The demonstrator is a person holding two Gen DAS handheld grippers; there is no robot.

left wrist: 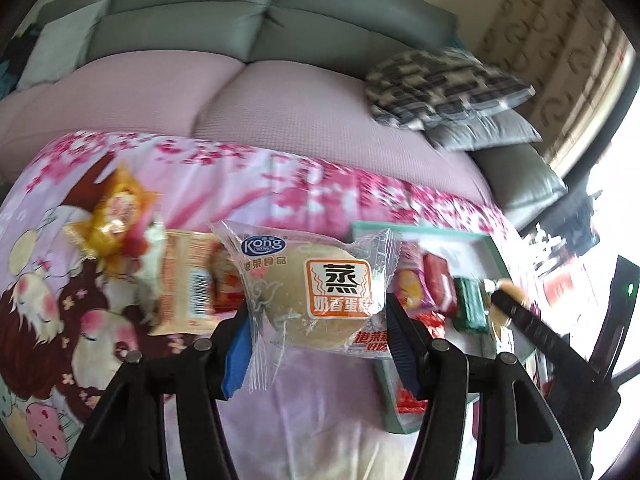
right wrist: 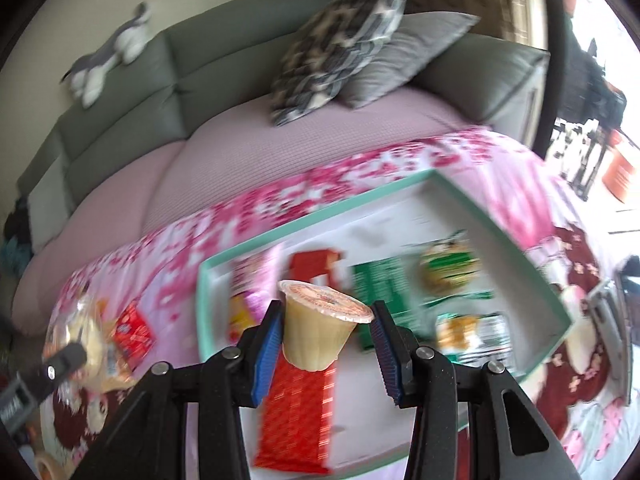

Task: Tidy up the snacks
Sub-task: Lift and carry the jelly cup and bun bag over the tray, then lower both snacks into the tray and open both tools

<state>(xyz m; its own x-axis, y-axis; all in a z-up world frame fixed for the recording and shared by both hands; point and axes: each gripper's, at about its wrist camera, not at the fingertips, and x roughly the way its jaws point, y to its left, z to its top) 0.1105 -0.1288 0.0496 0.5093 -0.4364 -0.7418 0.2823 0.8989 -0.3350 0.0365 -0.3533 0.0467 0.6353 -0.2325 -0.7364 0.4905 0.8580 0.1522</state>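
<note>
The left gripper (left wrist: 316, 332) was clamped on a wrapped cake (left wrist: 316, 292), its blue pads pressing the clear wrapper from both sides and holding the cake clear of the cloth (left wrist: 312, 400) below. The right gripper (right wrist: 324, 332) pinched a small pudding cup (right wrist: 320, 324) by its tapered sides, the sealed lid tilted toward the camera, and held it above the near part of the tray (right wrist: 516, 236). Directly under the cup a long red packet (right wrist: 296, 412) lay lengthwise in the tray. Farther in, the tray held a green packet (right wrist: 380, 288), a round green-labelled snack (right wrist: 448, 268), and a clear-wrapped snack (right wrist: 468, 332) near its right wall; blur prevented finer identification. Seen from the left wrist, a loose pile of snacks lay on the cloth beyond the cake: an orange packet (left wrist: 192, 280) with a barcode, and a gold-wrapped sweet (left wrist: 116, 216) just behind it. The tray sat to the right of that pile. The pink floral cloth covered the table edge to edge. Behind it stood a sofa (left wrist: 200, 12) with a pink seat cover, and two cushions (right wrist: 360, 40) leaned at its right end. A plush toy (right wrist: 108, 56) rested on the sofa back.
</note>
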